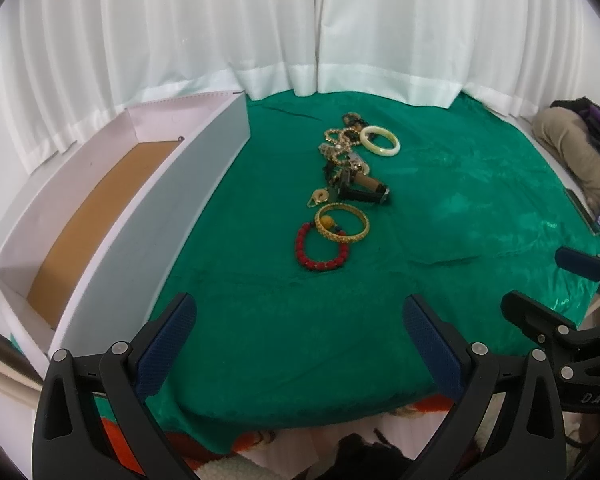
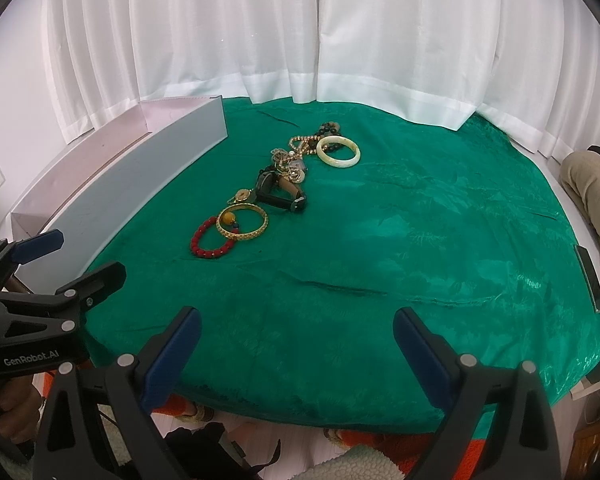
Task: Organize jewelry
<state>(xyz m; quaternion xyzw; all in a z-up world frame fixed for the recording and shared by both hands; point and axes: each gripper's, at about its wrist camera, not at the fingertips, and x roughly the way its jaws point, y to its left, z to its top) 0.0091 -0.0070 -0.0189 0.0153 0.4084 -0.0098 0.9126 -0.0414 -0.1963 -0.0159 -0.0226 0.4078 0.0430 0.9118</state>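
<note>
I have both tools low over the near edge of the table, the left tool (image 1: 300, 344) and the right tool (image 2: 296, 350) each spread wide with nothing between the blue pads, the right one showing at the edge of the left view and the left one likewise in the right view. Ahead of them the green cloth (image 1: 440, 240) carries the jewelry in a loose line running from the middle toward the far edge: the red bead bracelet (image 1: 320, 248) nearest, overlapping the gold bangle (image 1: 342, 224), then a small gold pendant (image 1: 320, 197), a black watch (image 1: 364, 190), a tangle of gold chains (image 1: 340, 144), and the pale bangle (image 1: 379, 141) farthest. The open box (image 1: 100, 216) lies along the left edge, its brown floor bare as far as I can see. I would start with the red bracelet using the left tool, since it sits closest to the box. The gold bangle appears to lie over it, though the overlap is hard to read, so I would pinch the near beads and draw them clear before lifting.
</note>
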